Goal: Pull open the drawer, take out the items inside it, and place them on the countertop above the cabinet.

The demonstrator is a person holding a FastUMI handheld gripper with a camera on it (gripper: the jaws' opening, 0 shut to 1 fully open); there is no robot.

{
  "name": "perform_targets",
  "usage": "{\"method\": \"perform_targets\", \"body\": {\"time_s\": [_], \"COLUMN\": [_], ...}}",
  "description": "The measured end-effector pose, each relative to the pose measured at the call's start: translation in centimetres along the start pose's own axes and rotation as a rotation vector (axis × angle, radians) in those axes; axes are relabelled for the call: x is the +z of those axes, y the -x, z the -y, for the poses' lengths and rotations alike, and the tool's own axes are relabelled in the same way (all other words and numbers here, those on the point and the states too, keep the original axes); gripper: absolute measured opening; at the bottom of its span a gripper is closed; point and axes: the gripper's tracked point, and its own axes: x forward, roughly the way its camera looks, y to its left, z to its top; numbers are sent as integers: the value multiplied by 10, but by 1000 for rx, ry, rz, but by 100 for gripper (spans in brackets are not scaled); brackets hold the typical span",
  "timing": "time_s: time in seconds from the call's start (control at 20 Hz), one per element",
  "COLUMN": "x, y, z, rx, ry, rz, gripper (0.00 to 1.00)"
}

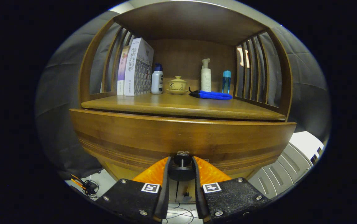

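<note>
A wooden cabinet stands in front of me, and its drawer front spans the width just ahead of my fingers. The drawer's dark round knob sits between my fingertips, and my gripper is shut on it, one finger pressing each side. A narrow dark gap shows between the drawer front's top edge and the countertop above it. The drawer's inside is hidden.
On the countertop, inside a slatted wooden shelf, stand two books, a white bottle with a blue cap, a lidded teacup on a saucer, a white pump bottle, a blue bottle and a folded blue cloth. Cables lie on the floor.
</note>
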Motion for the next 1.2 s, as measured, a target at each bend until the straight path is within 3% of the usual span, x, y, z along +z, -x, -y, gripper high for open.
{"method": "perform_targets", "body": {"time_s": [0.55,0.95,1.2], "x": [-26,-37,27], "y": [76,103,130], "z": [2,-5,-2], "rx": [-8,8,20], "ry": [9,8,-22], "rz": [-11,-18,181], "gripper": [36,37,77]}}
